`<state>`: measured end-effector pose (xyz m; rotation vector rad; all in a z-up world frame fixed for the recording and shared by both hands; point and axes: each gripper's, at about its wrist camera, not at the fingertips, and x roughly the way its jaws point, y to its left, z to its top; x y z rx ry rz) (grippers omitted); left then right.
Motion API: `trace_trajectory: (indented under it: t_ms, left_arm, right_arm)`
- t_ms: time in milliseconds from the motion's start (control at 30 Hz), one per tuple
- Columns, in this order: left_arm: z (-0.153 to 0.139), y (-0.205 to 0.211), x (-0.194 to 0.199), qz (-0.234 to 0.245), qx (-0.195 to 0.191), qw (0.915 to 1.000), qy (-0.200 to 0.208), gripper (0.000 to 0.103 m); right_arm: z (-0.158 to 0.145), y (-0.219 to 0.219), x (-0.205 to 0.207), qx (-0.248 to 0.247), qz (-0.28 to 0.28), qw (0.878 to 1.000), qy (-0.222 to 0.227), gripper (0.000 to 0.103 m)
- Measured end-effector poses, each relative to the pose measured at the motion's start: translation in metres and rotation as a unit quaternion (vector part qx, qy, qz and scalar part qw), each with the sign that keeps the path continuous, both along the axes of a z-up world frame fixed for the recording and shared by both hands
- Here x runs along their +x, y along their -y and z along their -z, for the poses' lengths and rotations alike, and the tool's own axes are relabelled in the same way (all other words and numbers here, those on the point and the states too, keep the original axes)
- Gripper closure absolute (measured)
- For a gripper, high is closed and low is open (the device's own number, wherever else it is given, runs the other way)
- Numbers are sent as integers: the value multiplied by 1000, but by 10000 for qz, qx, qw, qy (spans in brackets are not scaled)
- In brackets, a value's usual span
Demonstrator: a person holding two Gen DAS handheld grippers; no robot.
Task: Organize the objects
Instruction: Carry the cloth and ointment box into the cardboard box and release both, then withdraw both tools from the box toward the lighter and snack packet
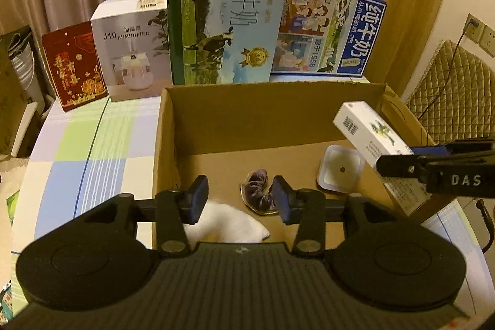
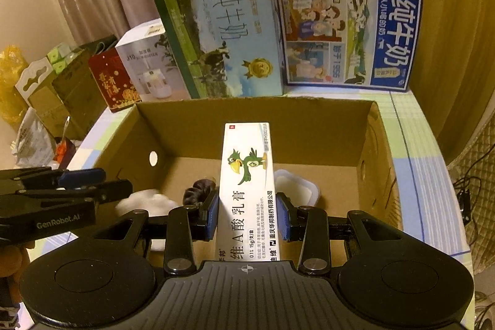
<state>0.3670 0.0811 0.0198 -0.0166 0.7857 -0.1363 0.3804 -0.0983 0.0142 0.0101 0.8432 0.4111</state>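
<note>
The right gripper (image 2: 247, 214) was clamped on a long white ointment carton (image 2: 247, 190), its blue pads (image 2: 284, 217) pressing the two narrow sides; the carton was held above the open cardboard box (image 2: 376, 144), pointing toward the far wall. The carton was smooth and glossy, with a green cartoon bird and the print "维A酸乳膏" and "15g"; a barcode showed on one side in the left wrist view.

The left gripper (image 1: 239, 198) was spread wide and held nothing; it hung over the near left part of the same box. The box was plain brown corrugated board with a round hole in its left wall. On its floor lay a soft white wad (image 1: 229, 223), perhaps cotton, though the picture was too dim to be sure; a dark purple velvety crescent-shaped thing (image 1: 258, 190); and a small square white plastic container (image 1: 340, 170) with rounded corners.

Behind the box stood four printed cartons on a checked tablecloth (image 1: 92, 150): a red gift box (image 1: 74, 67) with gold characters; a white box (image 1: 136, 48) reading "J10 HUMIDIFIER"; a green and pale blue milk case (image 1: 225, 17) with a cow and "纯牛奶"; a blue milk case (image 1: 331, 30) with the same words. The right gripper's side read "DAS"; the left one's, "GenRobot.AI".
</note>
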Motion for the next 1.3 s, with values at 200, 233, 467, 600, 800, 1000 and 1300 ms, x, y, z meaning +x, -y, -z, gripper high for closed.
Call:
trace_trajectory:
  t_ms: [200,233,467,600,800,1000,1300]
  left_arm:
    - [-10,-10,-6,-124,-91,9997,185,63]
    - [-12,-11,-7,-119,-103,9996,217,63]
    - [-28,-15,-27,-123,-193,9989,417,56]
    - [-33,-20,-50,-214,-287,9982,485,52]
    - [-42,-26,-97,-411,-348,9970,551,40]
    - [-47,-23,-155,-506,-252,9968,560,23]
    - [-42,1,-236,-426,-46,9970,640,2]
  right_arm:
    - [4,-5,5,81,-25,10000,28,68]
    - [3,-7,5,127,-27,9998,130,68]
    - [-9,-2,-4,386,15,9984,408,32]
    - [-16,10,-25,417,71,9979,496,32]
    - [-26,36,-82,450,218,9969,602,29]
    - [-25,59,-156,613,396,9958,547,25]
    - [-14,88,-254,648,708,9948,338,24]
